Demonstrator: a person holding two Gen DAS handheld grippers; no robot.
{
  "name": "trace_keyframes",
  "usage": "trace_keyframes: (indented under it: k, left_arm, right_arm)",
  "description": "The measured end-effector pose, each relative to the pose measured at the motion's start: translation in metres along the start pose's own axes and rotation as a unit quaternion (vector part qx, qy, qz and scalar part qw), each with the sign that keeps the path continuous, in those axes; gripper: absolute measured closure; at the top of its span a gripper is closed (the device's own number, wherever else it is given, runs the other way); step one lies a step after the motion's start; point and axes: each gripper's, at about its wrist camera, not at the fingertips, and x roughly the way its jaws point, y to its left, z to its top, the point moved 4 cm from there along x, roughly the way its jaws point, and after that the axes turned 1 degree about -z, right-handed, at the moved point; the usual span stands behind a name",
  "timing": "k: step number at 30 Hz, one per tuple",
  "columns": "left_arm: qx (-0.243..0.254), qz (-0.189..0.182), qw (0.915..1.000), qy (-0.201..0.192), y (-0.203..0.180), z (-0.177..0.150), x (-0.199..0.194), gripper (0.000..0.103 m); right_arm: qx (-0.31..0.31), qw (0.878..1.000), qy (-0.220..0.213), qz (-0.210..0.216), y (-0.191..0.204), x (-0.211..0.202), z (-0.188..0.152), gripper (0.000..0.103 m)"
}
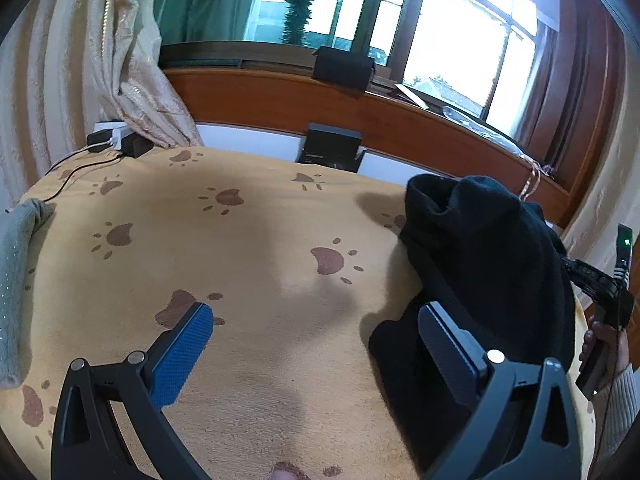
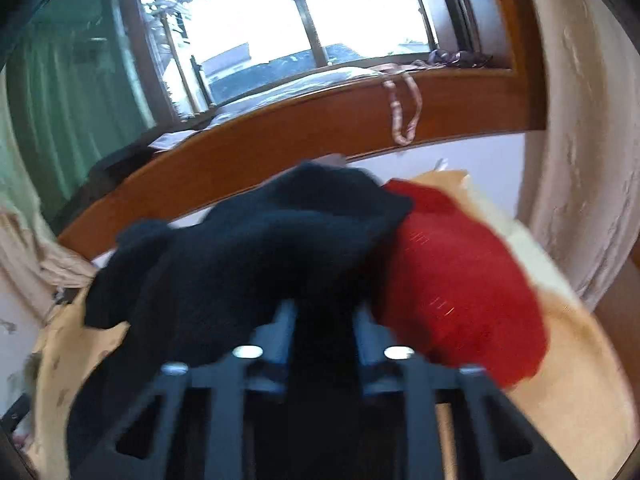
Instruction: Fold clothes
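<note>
Gripping a bunched black garment [image 2: 256,248], the right gripper [image 2: 324,320] is pinching its jaws together on a fold of the dark cloth, and the picture from that wrist is blurring. The garment is sitting in a crumpled heap on the right side of the paw-print bedspread [image 1: 248,248], with a red garment [image 2: 460,280] lying just beside it, further right and touching it. The left gripper [image 1: 316,340] is hanging with its jaws wide apart and nothing between them, above bare bedspread near the heap's left edge. Folding is looking barely begun: no crease is showing and nothing is lying flat. A pale grey cloth [image 1: 16,280] is resting at the far left edge.
</note>
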Motion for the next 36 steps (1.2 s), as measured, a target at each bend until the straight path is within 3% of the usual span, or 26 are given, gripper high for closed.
trace_keyframes:
  k: [5,9,11,13,16,17,19,20,21,22,24,27,31,36]
  left_arm:
    - [0.014,-0.01,0.9998,-0.005,-0.006,-0.001,0.0,0.0]
    - [0.005,-0.032,0.9995,-0.001,-0.006,0.0,0.002,0.0]
    - [-0.011,-0.046,0.9989,0.001,-0.002,0.0,0.004,0.0]
    - [-0.024,-0.062,0.9978,0.007,0.001,0.001,0.008,0.0]
    - [-0.029,-0.077,0.9966,0.001,0.0,0.01,0.009,0.0]
    - [-0.022,-0.077,0.9967,-0.004,-0.002,0.015,0.01,0.0]
    - [0.022,-0.073,0.9968,-0.023,-0.014,0.032,0.008,0.0]
    - [0.058,-0.08,0.9944,-0.037,-0.024,0.043,0.008,0.0]
    - [0.094,-0.091,0.9904,-0.044,-0.034,0.051,0.009,0.0]
    - [0.127,-0.111,0.9848,-0.041,-0.044,0.059,0.013,0.0]
    - [0.213,-0.156,0.9645,-0.015,-0.07,0.072,0.028,0.0]
    - [0.275,-0.193,0.9415,0.027,-0.096,0.082,0.053,0.0]
    - [0.256,-0.253,0.9309,0.065,-0.112,0.085,0.085,0.0]
    - [0.258,-0.288,0.9199,0.066,-0.122,0.083,0.113,0.014]
  right_arm:
    - [-0.014,0.993,-0.023,0.116,0.036,-0.063,-0.029,0.093]
    - [-0.064,0.978,-0.041,0.194,0.076,-0.131,-0.068,0.096]
    - [-0.105,0.974,-0.04,0.195,0.092,-0.157,-0.093,0.096]
    - [-0.123,0.978,-0.043,0.165,0.094,-0.167,-0.107,0.096]
    - [-0.085,0.989,-0.069,0.101,0.068,-0.172,-0.104,0.094]
    - [-0.055,0.992,-0.073,0.087,0.054,-0.171,-0.1,0.088]
    - [-0.026,0.993,-0.076,0.091,0.042,-0.169,-0.097,0.064]
    - [-0.015,0.992,-0.087,0.087,0.036,-0.168,-0.096,0.035]
    - [-0.008,0.992,-0.099,0.082,0.032,-0.167,-0.095,0.017]
    - [-0.004,0.991,-0.109,0.081,0.031,-0.167,-0.094,0.016]
    - [0.003,0.989,-0.124,0.081,0.029,-0.165,-0.092,0.016]
    - [0.027,0.985,-0.143,0.091,0.022,-0.16,-0.088,0.016]
    - [0.073,0.981,-0.147,0.105,0.007,-0.148,-0.088,0.016]
    - [0.081,0.983,-0.132,0.096,0.0,-0.142,-0.089,0.016]
